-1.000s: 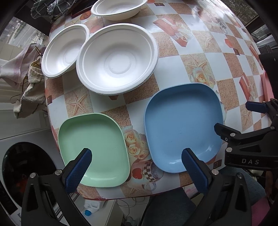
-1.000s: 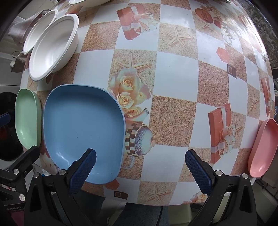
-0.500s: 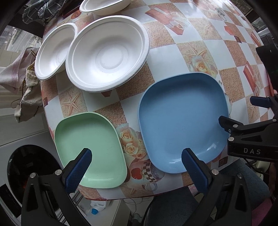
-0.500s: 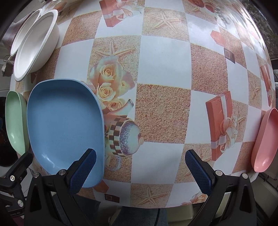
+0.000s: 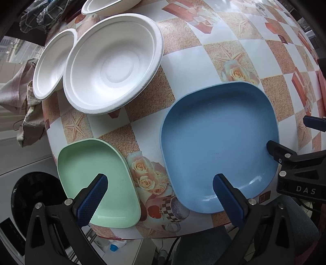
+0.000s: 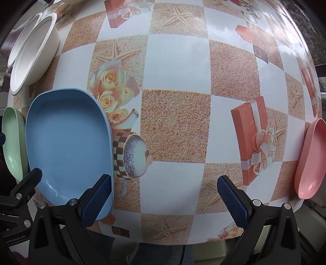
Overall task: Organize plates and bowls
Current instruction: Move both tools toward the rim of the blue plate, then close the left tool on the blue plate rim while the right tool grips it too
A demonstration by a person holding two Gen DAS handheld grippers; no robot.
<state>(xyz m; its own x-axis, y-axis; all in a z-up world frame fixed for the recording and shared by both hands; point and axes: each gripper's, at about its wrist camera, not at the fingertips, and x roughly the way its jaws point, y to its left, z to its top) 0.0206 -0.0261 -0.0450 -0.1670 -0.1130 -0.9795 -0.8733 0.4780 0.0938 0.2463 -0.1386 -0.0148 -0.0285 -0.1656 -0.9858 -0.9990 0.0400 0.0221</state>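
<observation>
Left hand-held gripper (image 5: 161,195): I see its jaws spread wide with nothing between them, hovering over the near edge of the bench; one blue pad sits above the green plate, the other above the blue plate.
Right hand-held gripper (image 6: 163,195): also spread and empty from my view, low over the near edge, its left pad over the blue plate's near corner, its right pad over bare cloth.
Blue plate (image 5: 220,146): rounded square, shallow, glossy, empty; lies flat near the front edge, between the two grippers.
Green plate (image 5: 97,175): pale green, the same rounded-square shape, smaller, empty; just left of the blue plate at the front-left edge, apart from it.
Large white bowl (image 5: 114,63): round, matte, ringed base, empty; behind the green plate.
Small white bowl (image 5: 53,63): empty, just left of the large one, its rim tucked under the larger rim.
Third white bowl (image 5: 110,7): at the far edge, mostly cut off; I cannot tell what is in it.
Pink plate (image 6: 309,159): empty, at the right edge of the bench, well apart from the rest.
Bench (image 6: 175,67): covered with a checked cloth printed with roses, starfish and gift boxes.
</observation>
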